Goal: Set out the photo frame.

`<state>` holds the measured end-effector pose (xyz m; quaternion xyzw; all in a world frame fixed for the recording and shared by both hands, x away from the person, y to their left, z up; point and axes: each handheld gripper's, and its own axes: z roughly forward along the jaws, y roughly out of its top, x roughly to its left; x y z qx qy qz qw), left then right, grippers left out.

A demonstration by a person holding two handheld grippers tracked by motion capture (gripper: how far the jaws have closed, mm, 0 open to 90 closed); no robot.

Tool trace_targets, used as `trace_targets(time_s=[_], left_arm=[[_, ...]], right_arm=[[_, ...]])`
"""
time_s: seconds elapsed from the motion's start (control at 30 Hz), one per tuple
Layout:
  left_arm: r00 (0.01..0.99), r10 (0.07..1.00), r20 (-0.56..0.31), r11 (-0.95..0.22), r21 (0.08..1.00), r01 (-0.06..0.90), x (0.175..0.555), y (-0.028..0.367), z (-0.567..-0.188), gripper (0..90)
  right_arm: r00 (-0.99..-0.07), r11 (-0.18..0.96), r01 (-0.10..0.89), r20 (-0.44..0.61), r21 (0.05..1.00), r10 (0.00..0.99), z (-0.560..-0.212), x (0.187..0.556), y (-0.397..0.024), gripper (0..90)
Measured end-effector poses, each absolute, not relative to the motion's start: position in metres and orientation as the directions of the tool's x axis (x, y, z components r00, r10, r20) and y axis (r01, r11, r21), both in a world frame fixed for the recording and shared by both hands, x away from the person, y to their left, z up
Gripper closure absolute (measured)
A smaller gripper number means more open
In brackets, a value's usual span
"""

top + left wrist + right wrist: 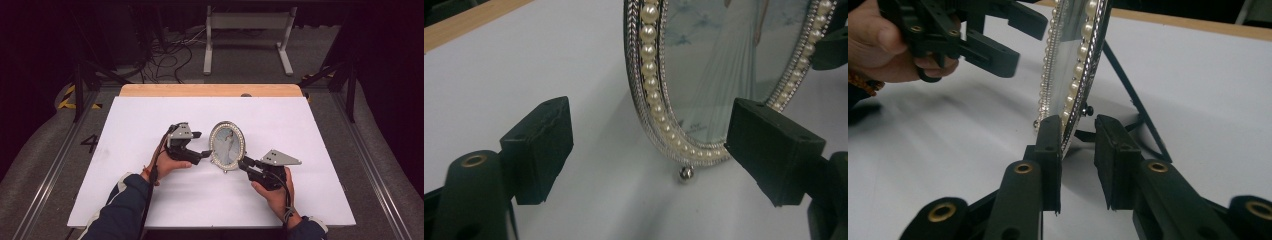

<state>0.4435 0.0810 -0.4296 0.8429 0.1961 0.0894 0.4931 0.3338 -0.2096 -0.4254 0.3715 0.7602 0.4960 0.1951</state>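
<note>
Black foam-padded jaws of the right gripper (pixel 1077 150) straddle the lower rim of the oval pearl-beaded silver picture frame (pixel 227 145), one pad touching, not yet clamped. The left gripper (pixel 649 150) stands wide apart beside the frame, upright mid-table on white board (pixel 310 130). Close squarely on the rim, clear of the rear strut (pixel 1133 100).

An oval picture frame (pixel 227 146) with a ring of little pearls stands up near the middle of the white table (pixel 150 115), propped on a back leg

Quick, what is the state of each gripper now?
Left gripper: open, jaws astride the oval picture frame.
Right gripper: jaws around frame's edge; grip cannot be told.
</note>
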Motion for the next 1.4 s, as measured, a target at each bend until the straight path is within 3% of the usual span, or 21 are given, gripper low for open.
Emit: trace_targets(time_s=[0.2, 0.57, 0.87, 1.4], left_arm=[[0.917, 0.389, -0.086, -0.428, 0.865, 0.263, 0.453, 0.064, -0.433, 23.4], [0.939, 0.328, -0.103, -0.421, 0.874, 0.243, 0.452, 0.062, -0.432, 47.0], [0.937, 0.334, -0.1, -0.437, 0.864, 0.248, 0.449, 0.067, -0.431, 53.3], [0.905, 0.422, -0.044, -0.48, 0.836, 0.264, 0.425, 0.083, -0.434, 59.2]], right_arm=[[-0.625, 0.197, 0.339, 0.063, 0.92, 0.778, -0.42, 0.329, -0.212, 77.1], [-0.607, 0.194, 0.319, 0.043, 0.928, 0.794, -0.418, 0.327, -0.211, 83.8], [-0.602, 0.179, 0.328, 0.059, 0.928, 0.796, -0.418, 0.33, -0.213, 83.9], [-0.612, 0.171, 0.325, 0.069, 0.93, 0.788, -0.419, 0.351, -0.209, 83.9]])
